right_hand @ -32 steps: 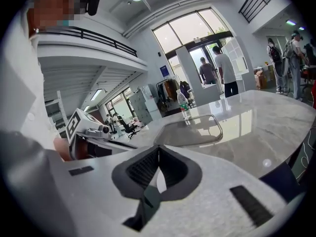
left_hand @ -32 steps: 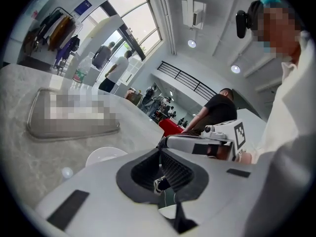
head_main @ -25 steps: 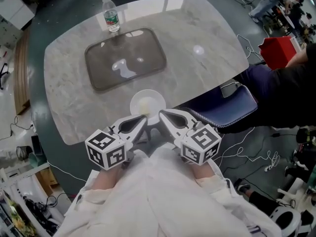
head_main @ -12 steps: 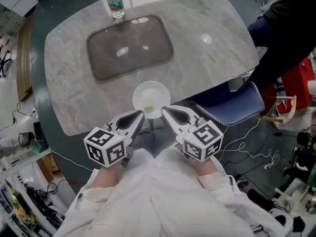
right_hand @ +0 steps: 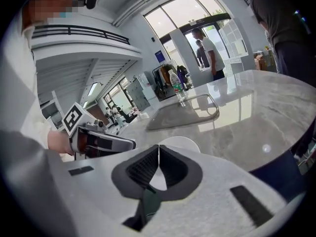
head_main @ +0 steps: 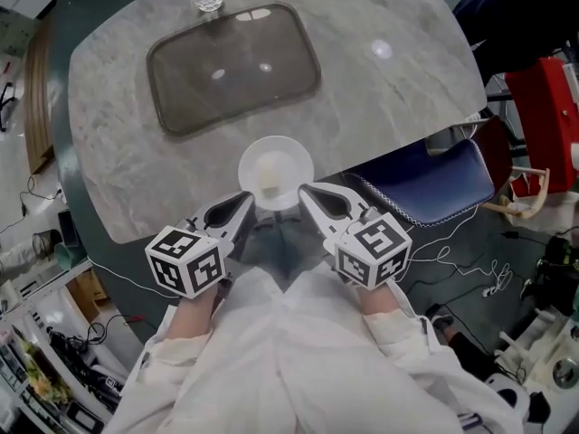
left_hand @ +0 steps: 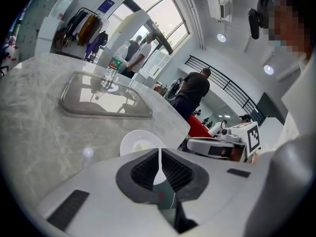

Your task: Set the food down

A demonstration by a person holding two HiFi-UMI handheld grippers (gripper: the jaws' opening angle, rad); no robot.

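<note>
A white plate bearing a pale lump of food is at the table edge, on the near side of the tray and apart from it. The left gripper and right gripper each pinch its near rim, jaws closed on it. The plate seems to overhang the edge, so letting go there could tip it off. Whether it touches the table is unclear. The food is too small to identify.
</note>
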